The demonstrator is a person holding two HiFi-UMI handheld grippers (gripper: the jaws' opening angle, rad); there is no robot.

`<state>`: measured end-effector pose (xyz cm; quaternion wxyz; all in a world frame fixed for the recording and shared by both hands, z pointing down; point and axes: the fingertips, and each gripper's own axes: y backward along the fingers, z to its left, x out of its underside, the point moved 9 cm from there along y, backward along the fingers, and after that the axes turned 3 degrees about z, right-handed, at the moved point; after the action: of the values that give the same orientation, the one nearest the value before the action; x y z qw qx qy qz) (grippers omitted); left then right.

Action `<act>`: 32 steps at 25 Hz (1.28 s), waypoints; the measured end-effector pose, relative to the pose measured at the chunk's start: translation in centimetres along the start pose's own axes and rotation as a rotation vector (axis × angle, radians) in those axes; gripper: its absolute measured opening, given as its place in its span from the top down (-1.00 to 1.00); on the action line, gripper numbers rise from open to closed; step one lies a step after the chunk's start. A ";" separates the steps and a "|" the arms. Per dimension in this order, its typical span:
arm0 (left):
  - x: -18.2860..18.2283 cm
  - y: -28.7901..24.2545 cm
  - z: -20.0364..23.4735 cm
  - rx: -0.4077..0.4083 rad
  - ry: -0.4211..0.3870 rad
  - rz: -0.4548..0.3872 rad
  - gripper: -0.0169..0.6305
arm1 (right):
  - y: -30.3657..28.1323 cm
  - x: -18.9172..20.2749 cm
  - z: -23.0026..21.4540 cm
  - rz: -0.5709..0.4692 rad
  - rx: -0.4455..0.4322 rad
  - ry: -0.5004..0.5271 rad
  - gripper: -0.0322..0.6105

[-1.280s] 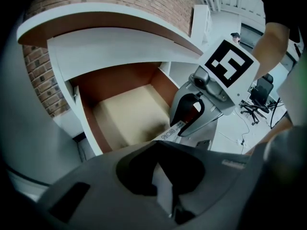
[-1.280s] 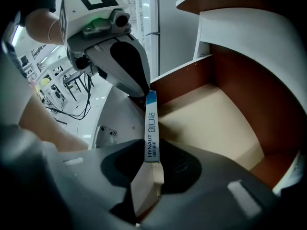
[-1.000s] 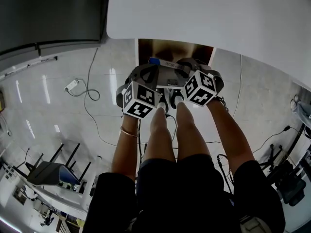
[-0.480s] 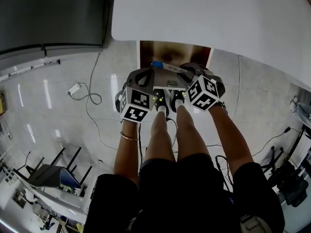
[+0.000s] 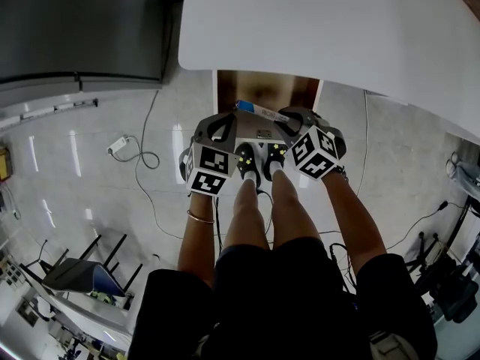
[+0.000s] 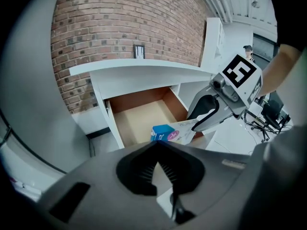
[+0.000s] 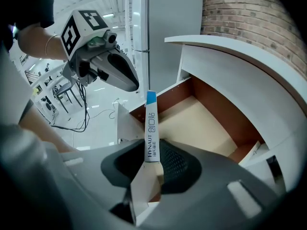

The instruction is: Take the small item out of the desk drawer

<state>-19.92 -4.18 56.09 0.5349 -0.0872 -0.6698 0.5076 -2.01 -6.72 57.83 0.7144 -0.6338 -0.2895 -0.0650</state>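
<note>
Both claws have come up since a second ago. The small box (image 7: 150, 123) then lay close against the open drawer (image 5: 264, 88); now it hangs clear of it, and more of the drawer's brown floor shows at 12 o'clock of the box.

The right claw (image 7: 151, 147) pinches the box by its lower end, so the box stands almost upright between the jaws with its blue end at the top. The left claw (image 6: 156, 145) is pressed together with nothing in it. In the right gripper view its tip is at 10 o'clock of the box's blue end, near it but not touching.

The narrow white side of the box reads "HYNAUT", with Chinese characters above it. The broad face, seen in the left gripper view, has blue and pink print too small to read. Each claw's cube has black-and-white square markers.

The drawer stands pulled out under the white surface (image 5: 337, 28), and what shows of its floor is bare. A brick wall (image 6: 120, 18) rises behind the surface. In the head view a grey cabinet (image 5: 75, 28) stands at 10 o'clock of the claws. A white plug block with a looping cable (image 5: 116, 145) lies on the glossy floor at 9 o'clock. The person's shoes (image 5: 247, 160) are planted directly under the claws. A thin bracelet (image 5: 196, 216) circles the left wrist at 6 o'clock of the left cube.
</note>
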 end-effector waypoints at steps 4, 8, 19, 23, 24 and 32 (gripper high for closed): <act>-0.7 1.1 0.1 0.000 0.028 -0.029 0.96 | 1.3 -0.4 0.1 -0.019 0.010 -0.018 0.57; -1.7 1.9 -0.1 -0.007 0.033 -0.033 0.96 | 2.8 -0.6 0.0 -0.034 0.024 -0.030 0.57; -3.4 4.5 -1.0 -0.006 0.029 -0.060 0.96 | 6.2 -1.0 0.3 -0.077 0.052 -0.081 0.57; -4.1 5.5 -1.6 -0.010 0.026 -0.071 0.96 | 7.8 -1.0 0.7 -0.102 0.065 -0.111 0.57; -4.3 5.8 -1.7 -0.011 0.027 -0.075 0.96 | 8.1 -1.1 0.7 -0.108 0.068 -0.118 0.57; -5.4 7.3 -2.1 -0.018 0.031 -0.094 0.96 | 10.2 -1.0 0.7 -0.117 0.096 -0.159 0.57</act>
<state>-19.12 -3.09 46.88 0.5675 -0.0684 -0.6693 0.4746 1.57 -4.41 48.49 0.7137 -0.5839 -0.3847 -0.0421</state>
